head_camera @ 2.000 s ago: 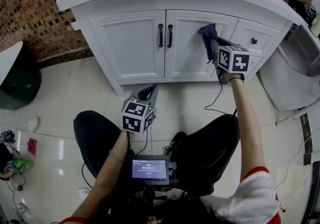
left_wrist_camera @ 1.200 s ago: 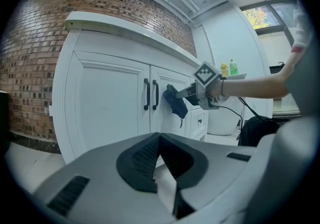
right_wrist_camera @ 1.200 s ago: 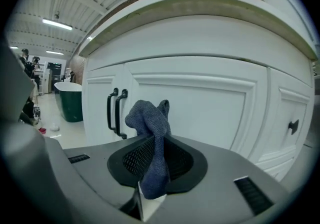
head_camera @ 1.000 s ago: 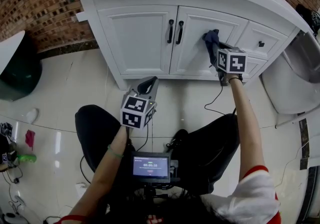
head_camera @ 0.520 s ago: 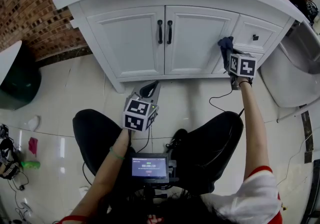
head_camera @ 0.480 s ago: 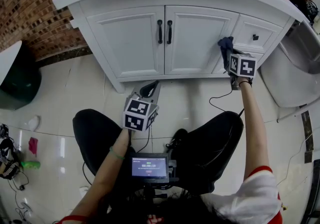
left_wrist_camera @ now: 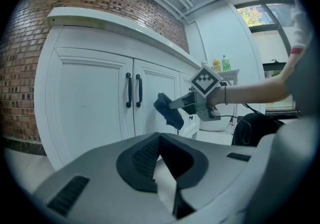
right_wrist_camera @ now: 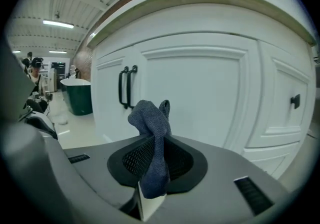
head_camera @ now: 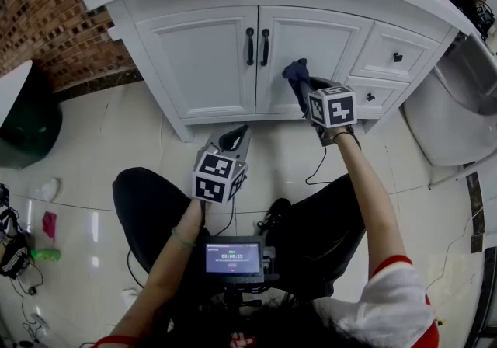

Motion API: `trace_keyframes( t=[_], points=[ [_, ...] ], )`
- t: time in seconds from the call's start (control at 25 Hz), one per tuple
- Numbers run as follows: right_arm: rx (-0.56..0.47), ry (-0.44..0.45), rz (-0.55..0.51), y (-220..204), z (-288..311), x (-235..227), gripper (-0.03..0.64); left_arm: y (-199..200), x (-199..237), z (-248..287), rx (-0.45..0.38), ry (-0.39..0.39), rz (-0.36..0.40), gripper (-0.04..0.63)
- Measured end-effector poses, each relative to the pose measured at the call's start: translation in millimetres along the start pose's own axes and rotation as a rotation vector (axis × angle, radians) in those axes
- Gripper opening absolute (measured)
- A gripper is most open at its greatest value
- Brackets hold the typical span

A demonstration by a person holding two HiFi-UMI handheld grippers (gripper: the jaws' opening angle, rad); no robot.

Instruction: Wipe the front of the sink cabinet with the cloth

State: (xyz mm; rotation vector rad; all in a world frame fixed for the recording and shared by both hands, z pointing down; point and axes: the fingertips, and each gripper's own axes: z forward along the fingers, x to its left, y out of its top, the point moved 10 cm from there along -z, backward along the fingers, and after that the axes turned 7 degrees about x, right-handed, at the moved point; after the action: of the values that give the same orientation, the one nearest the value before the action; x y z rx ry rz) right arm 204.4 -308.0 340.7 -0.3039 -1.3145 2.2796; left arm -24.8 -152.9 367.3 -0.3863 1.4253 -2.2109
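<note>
Whereas half a second ago the wiping was at the drawer stack near its right edge, the white panelled sink cabinet (head_camera: 206, 59) now has the work back on its right-hand door (head_camera: 326, 36). The contact spot is a little below the door's middle and to the right of the two black bar handles (head_camera: 250, 45). I judge this a leftward sweep across the front, with the left door and the left edge by the brick wall not yet covered.

The right gripper (head_camera: 304, 87) is clamped on the dark blue-grey woven cloth (head_camera: 295, 72). The left gripper (head_camera: 231, 139) hangs low over the floor tiles, well apart from the cabinet.

The head view cannot settle contact. The right gripper view shows the cloth bunched upright between closed jaws, its tip at or just off the panel. The left gripper view shows its own jaws together on nothing, and the cloth from the side, close against the door.
</note>
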Motion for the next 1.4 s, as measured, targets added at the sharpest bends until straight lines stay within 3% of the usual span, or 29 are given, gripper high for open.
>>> trace_keyframes(
  t=[0.2,0.48,0.92,1.4],
  points=[
    [0.047,0.086,-0.031,1,42,59,0.063,-7,13,-13,-0.007,0.005,-0.015,0.021],
    [0.085,0.062,-0.028,3,69,72,0.063,-20,34,-27,-0.007,0.033,-0.045,0.02],
    [0.141,-0.121,-0.022,-24,32,-19,0.063,-23,30,-21,0.006,0.029,-0.056,0.02],
    [0.174,-0.279,0.105,-65,-12,-112,0.063,-16,-2,-1,0.043,-0.008,-0.012,0.02]
  ],
)
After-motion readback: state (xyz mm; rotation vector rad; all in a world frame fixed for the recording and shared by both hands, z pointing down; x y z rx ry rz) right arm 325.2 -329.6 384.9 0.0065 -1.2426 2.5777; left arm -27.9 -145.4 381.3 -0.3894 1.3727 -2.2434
